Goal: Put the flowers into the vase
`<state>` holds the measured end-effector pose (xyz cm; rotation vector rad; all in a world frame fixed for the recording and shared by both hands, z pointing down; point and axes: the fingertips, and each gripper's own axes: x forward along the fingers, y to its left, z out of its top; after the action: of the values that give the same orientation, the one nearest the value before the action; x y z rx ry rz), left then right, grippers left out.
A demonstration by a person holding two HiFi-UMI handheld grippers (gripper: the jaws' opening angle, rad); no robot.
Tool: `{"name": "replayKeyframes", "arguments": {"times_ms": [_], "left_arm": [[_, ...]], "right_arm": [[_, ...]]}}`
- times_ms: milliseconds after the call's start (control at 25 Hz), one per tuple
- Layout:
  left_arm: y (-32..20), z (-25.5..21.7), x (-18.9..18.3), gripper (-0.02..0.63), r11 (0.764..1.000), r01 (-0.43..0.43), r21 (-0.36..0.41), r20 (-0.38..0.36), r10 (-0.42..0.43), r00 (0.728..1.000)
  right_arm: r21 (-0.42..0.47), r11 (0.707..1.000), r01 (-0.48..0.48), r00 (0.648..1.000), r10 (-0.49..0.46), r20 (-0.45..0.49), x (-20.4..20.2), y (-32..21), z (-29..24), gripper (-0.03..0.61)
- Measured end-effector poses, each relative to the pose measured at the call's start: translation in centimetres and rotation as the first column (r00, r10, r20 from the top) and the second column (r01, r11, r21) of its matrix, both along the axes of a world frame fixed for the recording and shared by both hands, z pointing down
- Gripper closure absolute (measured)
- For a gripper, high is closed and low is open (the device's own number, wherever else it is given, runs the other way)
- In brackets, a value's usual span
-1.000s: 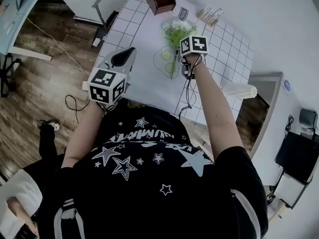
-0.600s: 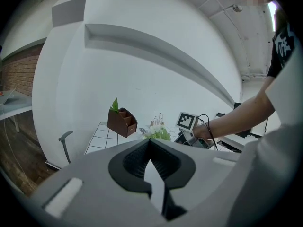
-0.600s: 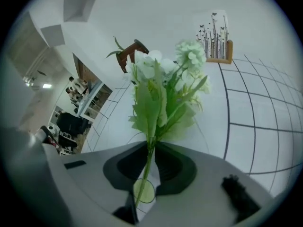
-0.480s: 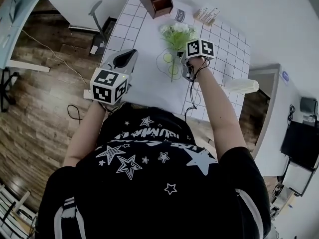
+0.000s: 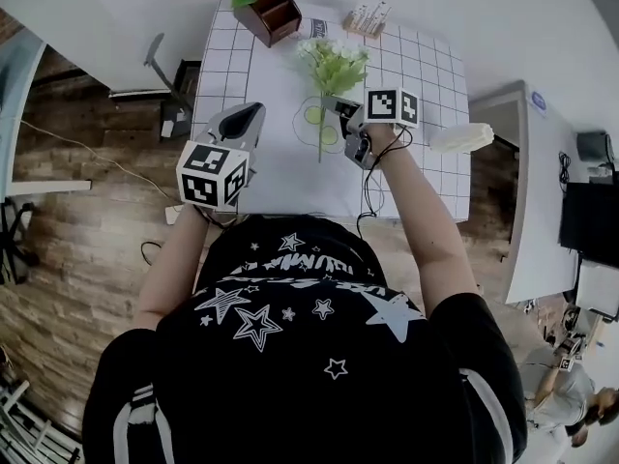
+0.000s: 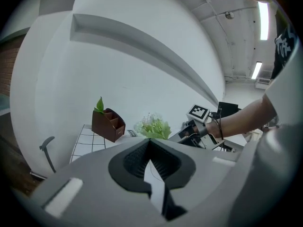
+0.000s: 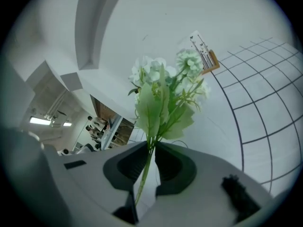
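A bunch of pale green and white artificial flowers (image 5: 334, 61) (image 7: 163, 91) stands tilted over the white gridded table (image 5: 426, 177). My right gripper (image 5: 336, 107) (image 7: 151, 150) is shut on its thin green stem (image 7: 144, 171); its jaws have just been closing on that stem. The stem's lower end (image 5: 320, 148) hangs over a clear rounded outline with two green spots (image 5: 319, 124), perhaps the vase. My left gripper (image 5: 253, 110) (image 6: 149, 143) hovers shut and empty at the table's left side. In the left gripper view the flowers (image 6: 152, 126) and the right gripper's marker cube (image 6: 199, 112) show ahead.
A brown wooden organiser with a green leaf (image 5: 266, 8) (image 6: 108, 124) stands at the far left corner, a small printed pack (image 5: 366, 15) at the far edge. A white ribbed object (image 5: 462, 138) lies by the right edge. A chair (image 5: 160, 66) stands left of the table.
The right gripper has risen and rolled with the flowers in it, so the stem now hangs off the table. The left gripper has stayed about where it was.
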<state>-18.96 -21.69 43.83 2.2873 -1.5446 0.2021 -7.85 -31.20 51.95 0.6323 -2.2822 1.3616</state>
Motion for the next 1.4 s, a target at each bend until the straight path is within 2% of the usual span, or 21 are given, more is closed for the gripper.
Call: {"name": "replayKeyframes", "arguments": {"times_ms": [160,320,440,520,680,880,1040,1400], "left_arm": [[-0.4,-0.2,1.2,0.604,0.997,-0.074,0.011,-0.016,0.074,0.997],[-0.3,-0.3,2.5,0.604,0.989,-0.147,0.021,-0.026,0.147,0.989],[-0.1,-0.3,4.0,0.604,0.971,-0.238,0.028,-0.033,0.238,0.971],[0.1,-0.2,4.6,0.604,0.959,-0.282,0.033,-0.034,0.283,0.958],[0.3,-0.5,4.8,0.604,0.95,-0.309,0.043,-0.033,0.31,0.95],[0.6,-0.9,5.9,0.604,0.938,-0.343,0.048,-0.035,0.345,0.938],[-0.2,-1.9,8.3,0.604,0.935,-0.349,0.065,-0.03,0.351,0.936],[-3.0,-4.6,14.5,0.604,0.945,-0.303,0.122,0.003,0.305,0.952]], "right_arm": [[0.109,0.993,-0.034,0.997,0.027,0.066,0.4,0.7,-4.0,0.523],[0.251,0.965,-0.075,0.993,0.049,0.109,1.0,1.6,-9.0,0.523],[0.351,0.925,-0.145,0.987,0.111,0.116,2.6,2.8,-11.8,0.523],[0.434,0.888,-0.152,0.988,0.125,0.09,3.4,3.5,-13.4,0.523],[0.553,0.821,-0.145,0.989,0.119,0.083,4.1,4.4,-16.4,0.523],[0.595,0.778,-0.2,0.979,0.185,0.086,6.5,4.4,-18.8,0.523],[0.626,0.747,-0.225,0.973,0.201,0.11,9.6,3.9,-20.9,0.523],[0.666,0.711,-0.225,0.974,0.139,0.182,16.3,1.0,-24.3,0.523]]}}
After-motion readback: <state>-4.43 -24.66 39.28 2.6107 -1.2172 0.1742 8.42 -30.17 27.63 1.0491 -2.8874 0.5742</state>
